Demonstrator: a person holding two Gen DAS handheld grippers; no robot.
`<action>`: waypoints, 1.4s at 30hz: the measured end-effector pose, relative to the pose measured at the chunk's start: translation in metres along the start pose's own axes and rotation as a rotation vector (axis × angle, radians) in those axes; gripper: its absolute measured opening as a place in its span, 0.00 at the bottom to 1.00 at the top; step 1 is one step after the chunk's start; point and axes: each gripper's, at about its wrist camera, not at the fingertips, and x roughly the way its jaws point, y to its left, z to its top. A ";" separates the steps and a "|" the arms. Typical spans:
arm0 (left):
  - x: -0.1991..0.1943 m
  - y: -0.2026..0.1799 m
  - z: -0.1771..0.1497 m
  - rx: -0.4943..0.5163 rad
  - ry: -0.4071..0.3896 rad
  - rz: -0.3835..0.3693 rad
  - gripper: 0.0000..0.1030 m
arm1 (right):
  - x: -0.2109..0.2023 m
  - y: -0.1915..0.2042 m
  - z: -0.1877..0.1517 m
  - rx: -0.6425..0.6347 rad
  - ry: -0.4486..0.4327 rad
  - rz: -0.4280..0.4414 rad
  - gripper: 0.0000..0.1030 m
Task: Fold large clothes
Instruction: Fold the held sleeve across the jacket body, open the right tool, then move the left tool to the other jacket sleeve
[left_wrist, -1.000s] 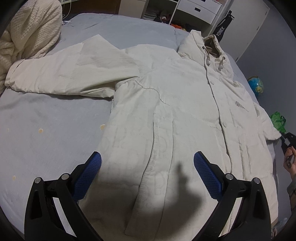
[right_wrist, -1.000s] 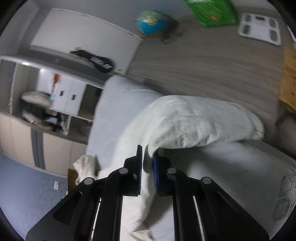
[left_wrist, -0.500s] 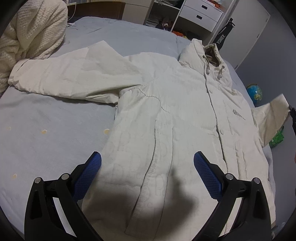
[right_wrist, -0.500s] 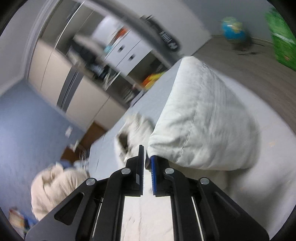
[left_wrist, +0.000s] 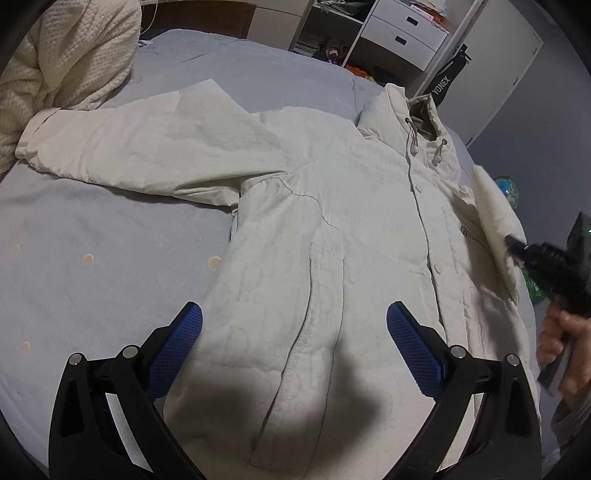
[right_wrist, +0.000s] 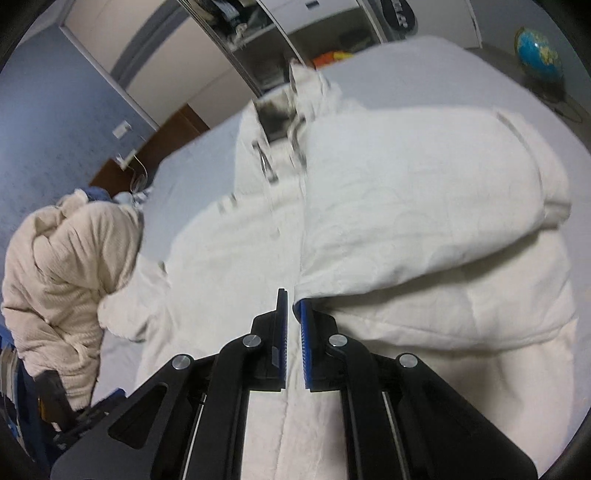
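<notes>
Right claw (right_wrist: 294, 308) pinches the cuff of the cream quilted hooded jacket's sleeve (right_wrist: 424, 206), holding it over the jacket front at about 3 o'clock. Left claw (left_wrist: 294, 334) hangs spread wide above the hem of the cream quilted hooded jacket (left_wrist: 332, 229), which lies flat on the pale blue bed (left_wrist: 92, 240), hood toward 1 o'clock.

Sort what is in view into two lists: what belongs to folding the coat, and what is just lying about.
Part of the job:
- cream hooded coat
- its sleeve, pinched in the right gripper
- left gripper, open above the hem
- bed

Just lying about:
- knitted blanket
- globe
- drawer unit
</notes>
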 end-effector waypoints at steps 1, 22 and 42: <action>0.001 0.000 0.000 0.000 0.002 0.001 0.94 | 0.005 -0.001 -0.002 0.002 0.009 -0.004 0.04; 0.007 -0.003 -0.002 0.022 0.021 0.030 0.94 | -0.023 -0.025 -0.076 -0.045 0.038 -0.113 0.51; 0.010 -0.052 -0.018 0.270 0.028 0.177 0.93 | -0.078 -0.049 -0.113 -0.061 -0.010 -0.432 0.80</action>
